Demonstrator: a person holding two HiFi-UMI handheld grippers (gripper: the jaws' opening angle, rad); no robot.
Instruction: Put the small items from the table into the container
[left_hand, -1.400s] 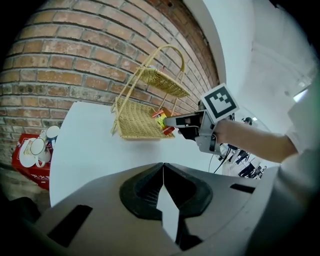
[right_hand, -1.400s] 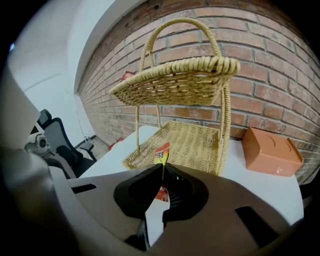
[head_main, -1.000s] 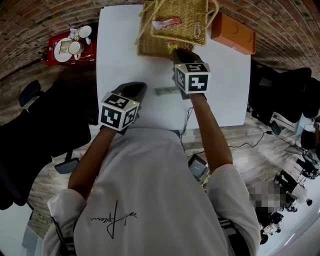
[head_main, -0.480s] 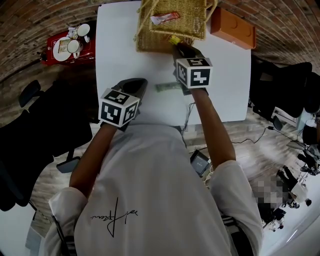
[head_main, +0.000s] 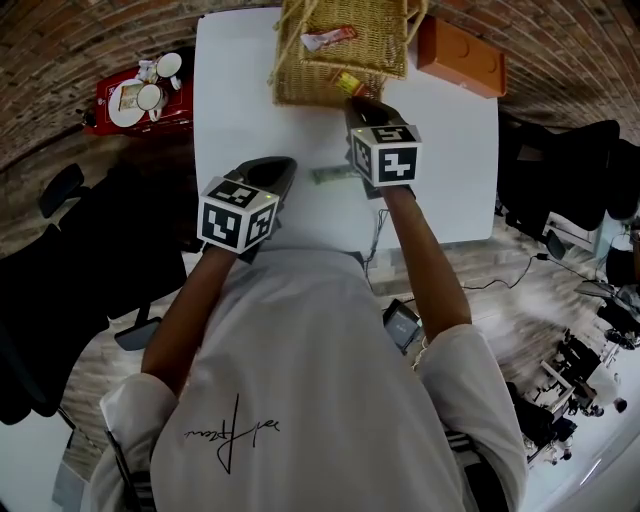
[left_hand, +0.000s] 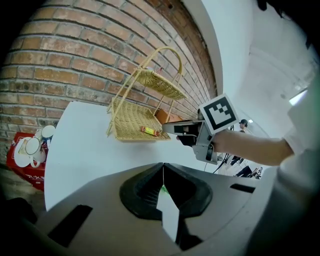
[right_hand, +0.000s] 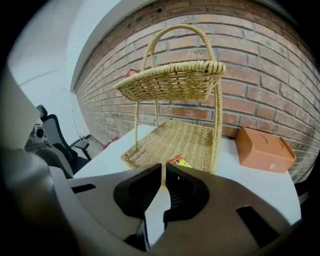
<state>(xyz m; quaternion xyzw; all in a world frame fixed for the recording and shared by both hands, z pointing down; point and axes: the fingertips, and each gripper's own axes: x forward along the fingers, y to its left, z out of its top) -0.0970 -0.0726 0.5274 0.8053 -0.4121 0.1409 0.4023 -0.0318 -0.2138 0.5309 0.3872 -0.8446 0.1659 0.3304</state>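
Observation:
A two-tier wicker basket (head_main: 300, 88) stands at the far side of the white table (head_main: 240, 90). A red and white packet (head_main: 328, 38) lies in its upper tier. My right gripper (head_main: 356, 97) is shut on a small yellow and orange packet (head_main: 348, 84) and holds it over the front edge of the lower tier (right_hand: 170, 140). In the right gripper view the packet (right_hand: 179, 161) pokes out past the jaw tips. My left gripper (head_main: 272, 172) hovers shut and empty over the near table. A green packet (head_main: 333, 175) lies between the two grippers.
An orange box (head_main: 460, 55) sits to the right of the basket. Off the table's left side, a red tray with cups (head_main: 135, 95) rests lower down. A black chair (head_main: 60, 260) stands at the left. Cables run across the floor at the right.
My right gripper has edged the yellow packet slightly further over the basket's front edge. The left gripper has stayed where it was.

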